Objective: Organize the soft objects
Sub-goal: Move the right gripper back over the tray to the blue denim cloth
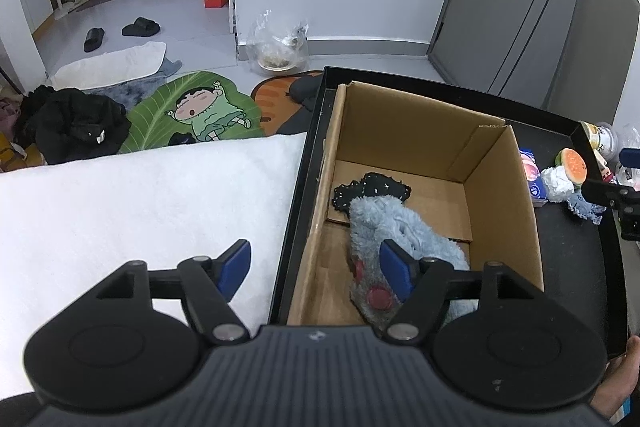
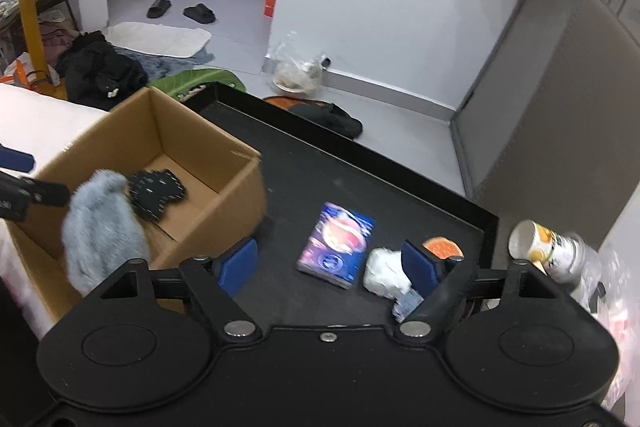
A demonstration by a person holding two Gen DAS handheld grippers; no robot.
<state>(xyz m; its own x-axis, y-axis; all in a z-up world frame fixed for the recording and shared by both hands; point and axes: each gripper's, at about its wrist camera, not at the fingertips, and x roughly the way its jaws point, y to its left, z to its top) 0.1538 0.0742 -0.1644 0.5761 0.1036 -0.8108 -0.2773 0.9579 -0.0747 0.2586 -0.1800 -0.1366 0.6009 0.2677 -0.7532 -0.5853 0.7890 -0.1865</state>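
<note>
A cardboard box (image 1: 500, 195) stands in a black tray (image 1: 576, 255). Inside lie a fluffy grey-blue sock (image 1: 384, 223) with red dots and a black patterned cloth (image 1: 372, 191); both also show in the right wrist view, sock (image 2: 100, 227) and cloth (image 2: 156, 191). My left gripper (image 1: 316, 267) is open and empty over the box's near-left edge. My right gripper (image 2: 332, 263) is open and empty above the tray, near a blue packet (image 2: 336, 243), a white crumpled soft thing (image 2: 384, 267) and an orange-topped toy (image 2: 442, 249).
A white cushion (image 1: 140, 203) lies left of the tray. A tin can (image 2: 548, 247) and plastic bag (image 2: 616, 279) sit beyond the tray's right rim. A small blue-grey plush (image 1: 586, 207) lies by the toy. Floor mats, slippers and black clothes lie behind.
</note>
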